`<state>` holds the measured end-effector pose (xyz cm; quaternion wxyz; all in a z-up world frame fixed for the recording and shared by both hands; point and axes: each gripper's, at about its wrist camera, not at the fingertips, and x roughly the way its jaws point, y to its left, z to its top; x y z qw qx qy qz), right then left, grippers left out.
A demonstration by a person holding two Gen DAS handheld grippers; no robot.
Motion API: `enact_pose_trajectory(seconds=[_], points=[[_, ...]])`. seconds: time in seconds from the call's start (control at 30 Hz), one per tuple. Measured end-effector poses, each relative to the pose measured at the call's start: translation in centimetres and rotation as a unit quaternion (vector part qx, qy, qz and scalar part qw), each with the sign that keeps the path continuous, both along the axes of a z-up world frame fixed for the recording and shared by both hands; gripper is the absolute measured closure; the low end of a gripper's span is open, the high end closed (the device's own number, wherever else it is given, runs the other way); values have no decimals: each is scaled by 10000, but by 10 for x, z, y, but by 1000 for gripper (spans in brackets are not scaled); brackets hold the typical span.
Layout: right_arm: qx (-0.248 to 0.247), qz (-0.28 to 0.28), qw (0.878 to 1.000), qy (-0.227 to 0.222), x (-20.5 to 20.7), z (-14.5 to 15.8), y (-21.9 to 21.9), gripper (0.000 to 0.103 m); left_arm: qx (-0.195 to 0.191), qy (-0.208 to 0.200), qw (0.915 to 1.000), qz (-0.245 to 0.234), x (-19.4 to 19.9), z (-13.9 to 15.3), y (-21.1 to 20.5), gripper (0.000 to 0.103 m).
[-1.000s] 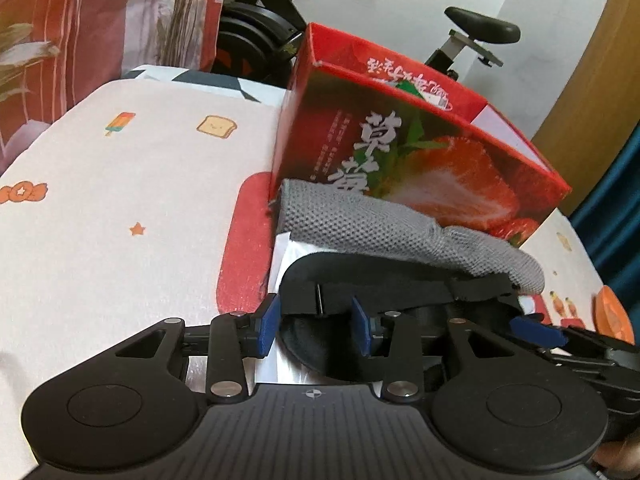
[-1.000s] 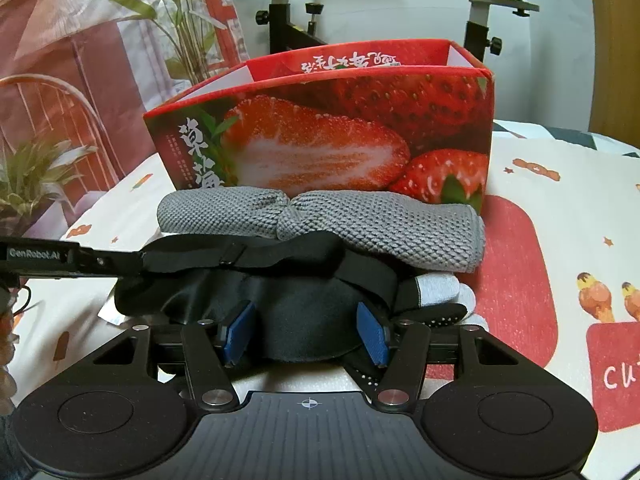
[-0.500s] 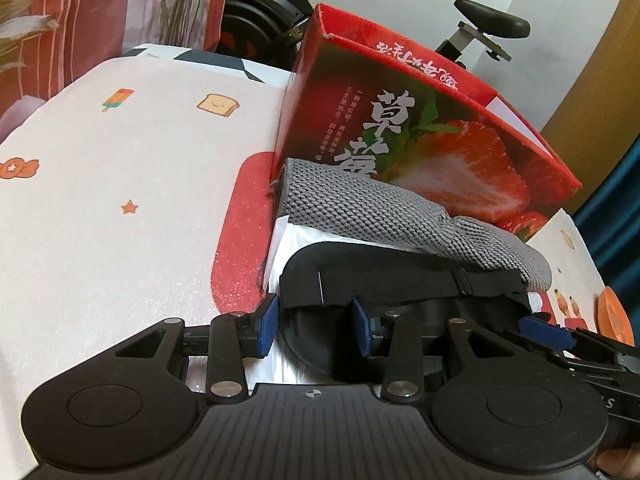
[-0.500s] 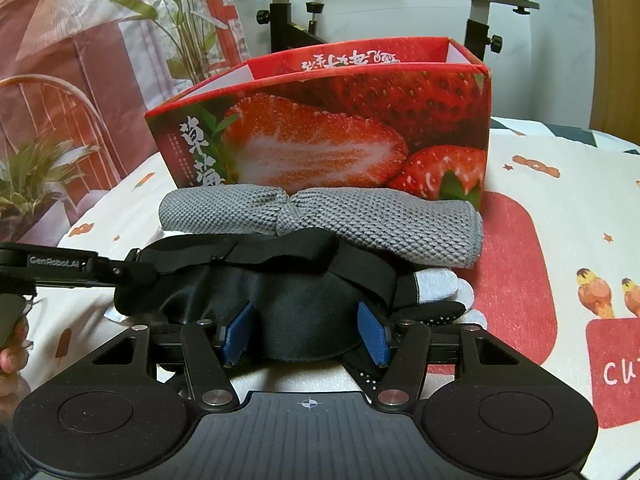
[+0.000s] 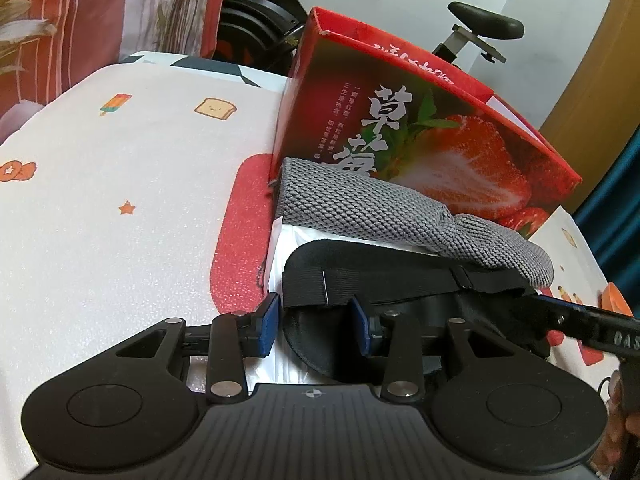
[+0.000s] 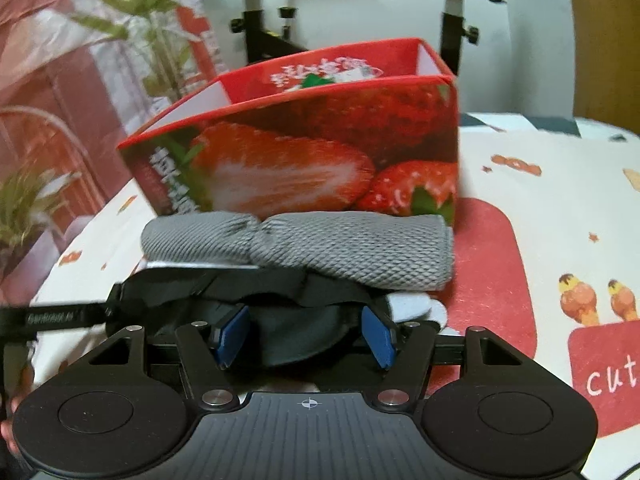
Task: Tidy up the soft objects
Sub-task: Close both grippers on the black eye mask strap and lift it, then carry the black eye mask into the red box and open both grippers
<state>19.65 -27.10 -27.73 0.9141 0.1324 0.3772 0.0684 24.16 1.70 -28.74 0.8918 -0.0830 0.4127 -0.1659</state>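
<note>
A black eye mask (image 5: 380, 276) with its strap lies on a white plastic bag (image 5: 288, 248), in front of a rolled grey knit cloth (image 5: 384, 216). Behind both stands the open red strawberry box (image 5: 440, 140). My left gripper (image 5: 314, 328) is shut on the mask's left end. In the right wrist view, the right gripper (image 6: 306, 338) has the mask (image 6: 296, 320) between its blue pads. Its jaws are opening and the pads stand just off the fabric. A white glove (image 6: 416, 306) pokes out under the grey cloth (image 6: 320, 248), in front of the box (image 6: 320, 160).
The items sit on a white printed table cover (image 5: 120, 220) with red patches. An exercise bike (image 5: 480, 24) and a patterned curtain (image 5: 100, 8) stand beyond the table. The right gripper's finger (image 5: 592, 320) reaches in from the right of the left wrist view.
The right gripper's pads have spread apart and come off the mask, and its view has tipped so more of the box's inside shows. The left gripper keeps its grip and has barely moved.
</note>
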Motion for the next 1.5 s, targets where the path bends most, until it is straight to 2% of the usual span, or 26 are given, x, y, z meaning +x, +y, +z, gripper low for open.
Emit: enact_pose_trajectory(seconds=[0.17,0.27,0.3,0.37,0.43,0.5,0.6,0.9,1.17,1.5], points=[[298,-194,9991,217,11,-11,-8,42,6,-28,10000,-25,-1,0,1,62],[261,-135,9993,219,15,-13,-3,42,12,-37,10000,-33,-1,0,1,62],[189,-71,9996,202,16,-12,0,49,9,-34,10000,-32,-1,0,1,62],[-10,62,9999,137,16,-8,9,53,-8,-27,10000,-21,-1,-1,2,64],[-175,133,9997,93,16,-3,14,63,-49,-5,10000,3,0,0,3,68],[-192,147,9997,71,16,1,13,79,-57,-10,10000,28,1,3,4,81],[-183,120,9998,16,13,6,9,88,-50,-94,9999,46,0,9,6,91],[-68,245,9992,-294,1,28,10,94,-82,-388,9992,29,-13,32,7,94],[-81,386,9977,-549,-7,48,15,95,-93,-585,9982,22,-22,44,7,94],[5,381,9968,-698,-15,57,11,95,-116,-808,9966,92,-33,57,11,95]])
